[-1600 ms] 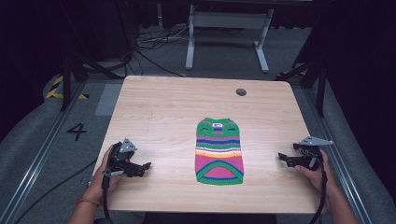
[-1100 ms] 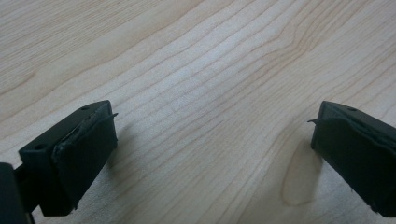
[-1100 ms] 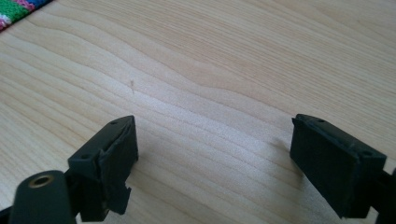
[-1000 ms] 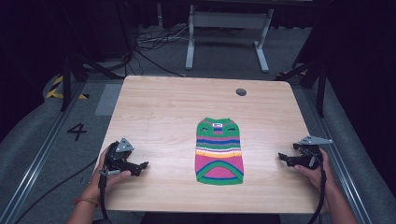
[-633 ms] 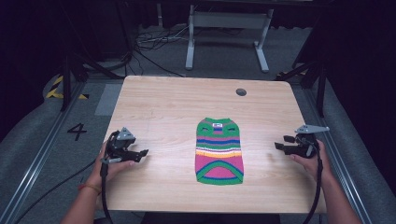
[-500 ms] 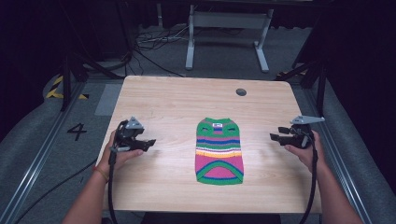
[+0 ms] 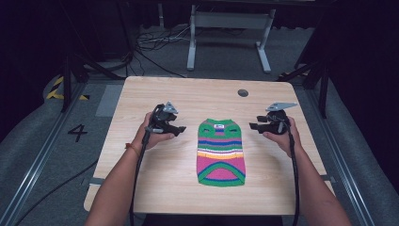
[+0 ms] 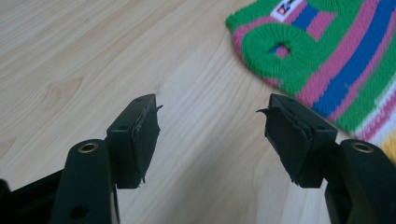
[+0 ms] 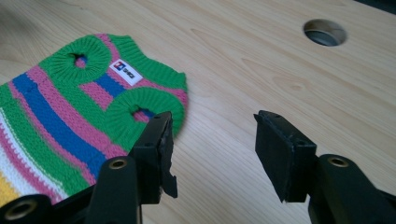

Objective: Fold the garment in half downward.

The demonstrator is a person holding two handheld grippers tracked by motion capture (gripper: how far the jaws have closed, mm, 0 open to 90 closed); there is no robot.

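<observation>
Striped sweater point(image 7: 220, 151) lies between both spread-jawed tools point(image 7: 180, 129) point(image 7: 252, 126).

We look from the high view forward and down over the light wooden table point(image 7: 155, 188), from above the person's side, far enough to take in its whole top. Our left gripper view sits low and close over the boards, facing the collar end of the striped knitted green, pink and blue sweater point(image 8: 336, 51). Our right gripper view, equally near, faces that same collar end from the opposite side, with the round grommet hole point(image 9: 324, 31) beyond. All three views share the sweater's collar end.
</observation>
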